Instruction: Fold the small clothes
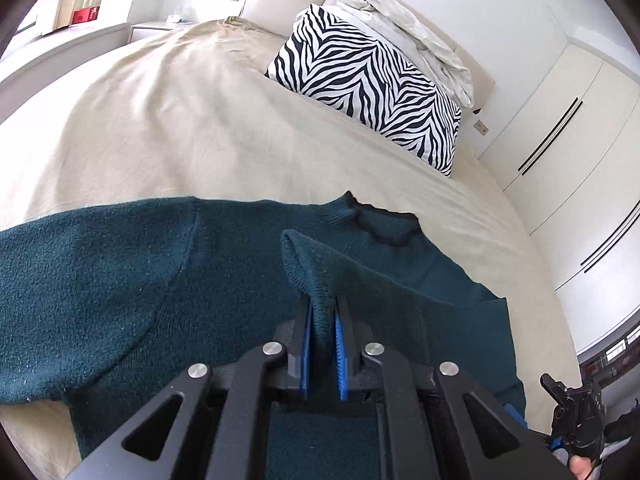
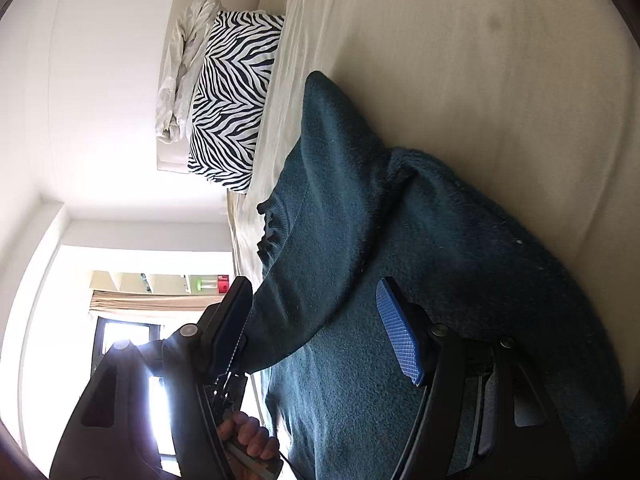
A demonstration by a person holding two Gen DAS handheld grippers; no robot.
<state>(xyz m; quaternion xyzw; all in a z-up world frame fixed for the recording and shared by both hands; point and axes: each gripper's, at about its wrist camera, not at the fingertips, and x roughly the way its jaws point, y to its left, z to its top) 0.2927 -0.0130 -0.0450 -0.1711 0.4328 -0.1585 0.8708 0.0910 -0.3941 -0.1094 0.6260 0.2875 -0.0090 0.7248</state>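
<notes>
Clamped between the left gripper's (image 1: 323, 322) blue pads, a sleeve cuff of the dark green sweater (image 1: 120, 280), spread near the bed's (image 1: 180, 120) foot edge, could slip if tugged, while the right gripper (image 2: 316, 328) hangs open, restraining nothing.

Left claw (image 1: 323, 312): matte black linkage arms with triangular cut-outs, round silver pivot screws, ribbed blue pads (image 1: 339, 354) inside black fingers. Right claw (image 2: 320, 330): same black frame, blue textured pad, dark pivot bolts. Person's hand (image 2: 250, 438) on the grip; no sleeve visible.
</notes>
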